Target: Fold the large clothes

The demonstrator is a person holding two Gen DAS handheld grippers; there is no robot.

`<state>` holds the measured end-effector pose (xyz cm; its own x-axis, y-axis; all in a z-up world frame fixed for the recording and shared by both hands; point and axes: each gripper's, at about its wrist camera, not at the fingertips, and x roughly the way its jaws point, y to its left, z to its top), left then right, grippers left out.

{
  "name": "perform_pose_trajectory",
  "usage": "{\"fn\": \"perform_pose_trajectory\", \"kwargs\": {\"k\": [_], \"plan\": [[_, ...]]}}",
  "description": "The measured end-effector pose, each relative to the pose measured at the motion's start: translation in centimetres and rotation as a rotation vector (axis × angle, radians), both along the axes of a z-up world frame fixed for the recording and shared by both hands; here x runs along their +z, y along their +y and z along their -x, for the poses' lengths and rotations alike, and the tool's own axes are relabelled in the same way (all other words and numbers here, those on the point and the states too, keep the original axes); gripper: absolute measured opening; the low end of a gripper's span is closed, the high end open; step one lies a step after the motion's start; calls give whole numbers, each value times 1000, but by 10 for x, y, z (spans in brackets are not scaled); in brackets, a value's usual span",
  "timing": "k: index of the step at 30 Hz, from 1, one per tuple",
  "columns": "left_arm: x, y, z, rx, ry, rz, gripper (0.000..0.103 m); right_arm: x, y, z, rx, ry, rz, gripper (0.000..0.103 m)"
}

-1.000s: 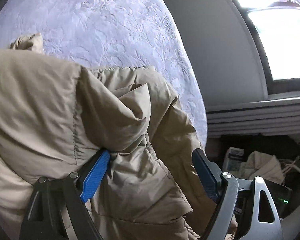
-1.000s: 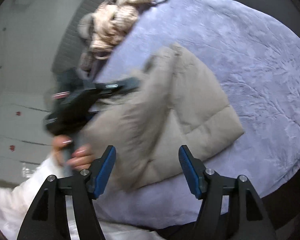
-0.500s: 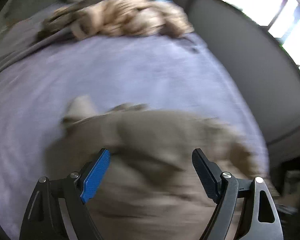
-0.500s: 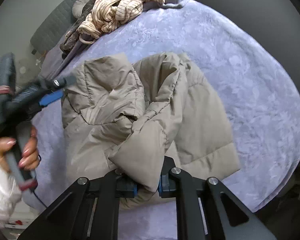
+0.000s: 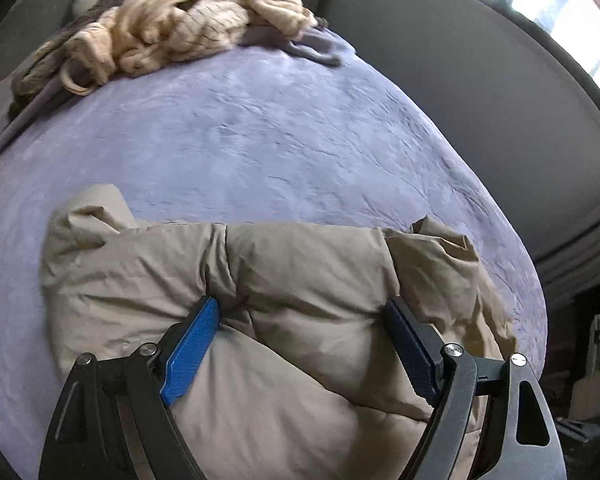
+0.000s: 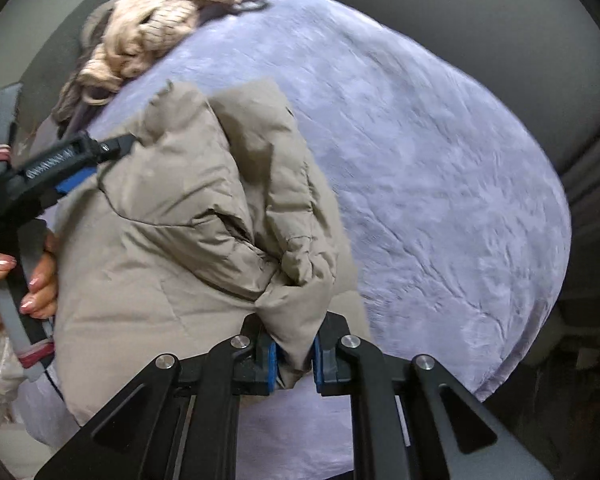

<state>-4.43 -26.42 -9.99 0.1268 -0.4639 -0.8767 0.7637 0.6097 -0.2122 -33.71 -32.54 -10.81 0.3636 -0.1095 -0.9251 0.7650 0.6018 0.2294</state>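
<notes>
A beige puffy jacket (image 5: pixel 300 280) lies bunched on a lilac bedspread (image 5: pixel 260 140). My left gripper (image 5: pixel 300 312) points down onto it, open wide, with a thick roll of the jacket bulging between its blue pads (image 5: pixel 192 344). In the right wrist view the jacket (image 6: pixel 172 240) fills the left half. My right gripper (image 6: pixel 294 356) is shut on a pinched fold at the jacket's near edge. The left gripper (image 6: pixel 60 160), held by a person's hand (image 6: pixel 40 280), sits at the jacket's far left side there.
A heap of cream knitwear and dark clothes (image 5: pixel 180 28) lies at the far end of the bed, also seen as the heap (image 6: pixel 152 36). A grey wall and a window (image 5: pixel 560 12) stand to the right. Floor clutter (image 5: pixel 596 360) lies beyond the bed's right edge.
My right gripper came down from open and shut on a jacket fold, and still holds it. My left gripper swung up off the jacket, then came back down with its jaws wide.
</notes>
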Motion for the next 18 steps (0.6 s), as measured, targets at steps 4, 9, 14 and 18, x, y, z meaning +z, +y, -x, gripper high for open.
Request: {"fn": "perform_pose_trajectory", "kwargs": {"k": [4, 9, 14, 18], "plan": [[-6, -11, 6, -6, -14, -33, 84, -15, -16, 8, 3, 9, -109, 17], [-9, -7, 0, 23, 2, -43, 84, 31, -36, 24, 8, -111, -51, 45], [-9, -4, 2, 30, -11, -48, 84, 50, -66, -4, 69, -228, -90, 54], [-9, -3, 1, 38, -10, -47, 84, 28, -87, -62, 133, -292, -239, 62]]}}
